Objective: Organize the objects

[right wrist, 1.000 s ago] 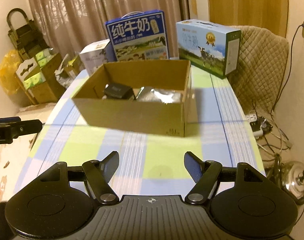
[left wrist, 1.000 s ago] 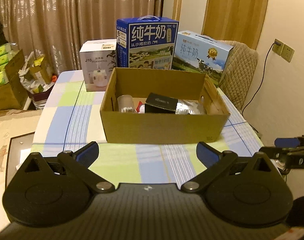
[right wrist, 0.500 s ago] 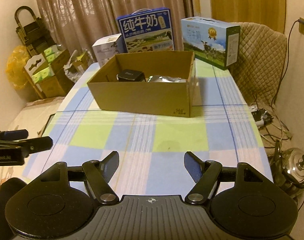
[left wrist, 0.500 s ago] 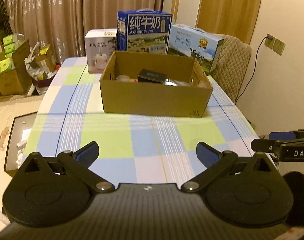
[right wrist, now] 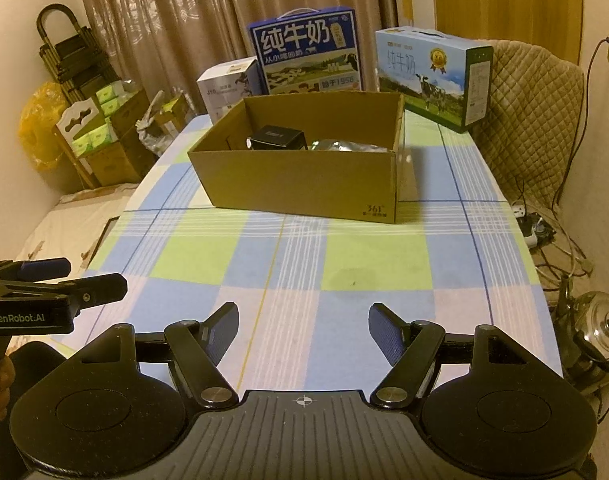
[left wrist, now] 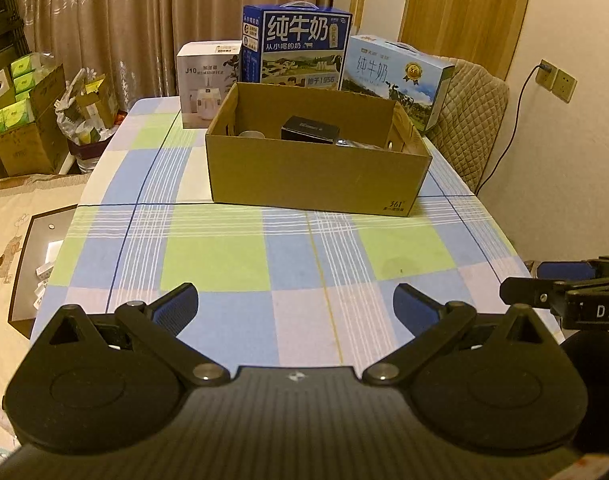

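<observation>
An open cardboard box [left wrist: 312,176] [right wrist: 304,184] stands on the checked tablecloth past the table's middle. Inside it I see a small black box [left wrist: 310,129] [right wrist: 278,137], a clear cup [left wrist: 251,134] at the left and a silver foil bag [right wrist: 346,146] at the right. My left gripper [left wrist: 296,300] is open and empty, low over the near table edge. My right gripper [right wrist: 304,320] is open and empty, also near the front edge, to the right of the left one. Both are well short of the box.
Behind the cardboard box stand a white humidifier carton [left wrist: 208,84], a dark blue milk carton [left wrist: 296,50] and a light blue milk carton [left wrist: 396,80]. A quilted chair [right wrist: 532,112] is at the far right. A kettle [right wrist: 596,328] and cables lie on the floor right.
Both grippers have pulled back from the cardboard box toward the near table edge; the box looks smaller and more tablecloth shows. Both stayed open and empty.
</observation>
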